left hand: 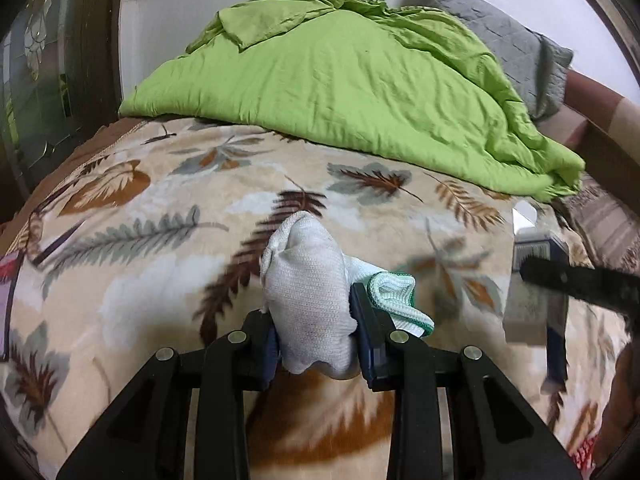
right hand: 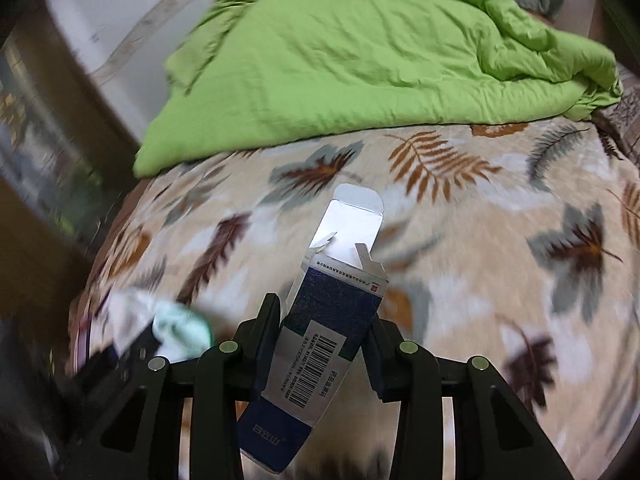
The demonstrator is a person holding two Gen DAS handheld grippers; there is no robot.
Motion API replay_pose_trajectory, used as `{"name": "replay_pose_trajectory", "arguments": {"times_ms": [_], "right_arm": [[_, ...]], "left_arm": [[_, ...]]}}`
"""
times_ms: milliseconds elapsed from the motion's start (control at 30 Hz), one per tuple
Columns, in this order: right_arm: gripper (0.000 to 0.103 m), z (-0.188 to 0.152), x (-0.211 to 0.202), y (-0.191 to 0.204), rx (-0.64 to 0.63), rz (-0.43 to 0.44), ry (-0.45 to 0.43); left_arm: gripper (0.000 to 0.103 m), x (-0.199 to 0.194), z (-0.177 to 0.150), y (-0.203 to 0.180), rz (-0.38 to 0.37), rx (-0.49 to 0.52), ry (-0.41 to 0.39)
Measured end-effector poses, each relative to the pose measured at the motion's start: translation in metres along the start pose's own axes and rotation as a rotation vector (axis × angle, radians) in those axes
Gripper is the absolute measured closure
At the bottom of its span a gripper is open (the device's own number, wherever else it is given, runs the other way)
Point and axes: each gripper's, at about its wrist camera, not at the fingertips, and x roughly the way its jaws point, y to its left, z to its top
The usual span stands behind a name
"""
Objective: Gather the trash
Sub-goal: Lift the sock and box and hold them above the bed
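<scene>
Clamped in the left tool (left hand: 314,336) was a crumpled white knit cloth with a mint-green edge (left hand: 308,296), lifted above the leaf-patterned bed blanket (left hand: 132,280). Alongside, the right tool (right hand: 320,344) pinched an opened dark-blue cardboard box (right hand: 320,320). Both grips looked secure; carrying them level to the bin seemed wise.

The left gripper (left hand: 316,344) is black matt plastic with shiny metal pins, and it squeezes a white knit cloth (left hand: 308,296), rough like a sock. Just right of its fingers is a smoother mint cloth (left hand: 394,294). Under it lies a soft, fuzzy blanket (left hand: 160,248) with leaf prints. Past it sits a green quilt (left hand: 344,80) of thin, crinkly matt cloth. The right gripper (right hand: 324,344), also black plastic, pinches a paper box (right hand: 320,344), smooth and a bit glossy, dark blue outside, with a silvery, shiny inside on its open flap.
</scene>
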Motion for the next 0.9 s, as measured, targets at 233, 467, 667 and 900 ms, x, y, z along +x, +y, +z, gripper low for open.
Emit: {"name": "replay_pose_trajectory", "arguments": {"times_ms": [233,467,667,900], "right_arm": [[0.061,-0.054,-0.038,0.013,-0.021,0.016,-0.064],[0.061,-0.080,-0.046,0.019,-0.017,0.012,-0.092],[0.061,-0.091,-0.045,0.014,-0.003,-0.005,-0.083],[0.061,-0.096,-0.047,0.012,0.011,-0.006,-0.080]], "left_arm": [[0.072,-0.045,-0.030,-0.012,0.034,0.078,-0.030],[0.072,-0.059,-0.044,-0.016,0.078,0.116,-0.050],[0.072,-0.061,-0.048,-0.019,0.088,0.127,-0.055],[0.072,-0.060,-0.051,-0.022,0.084,0.135,-0.057]]}}
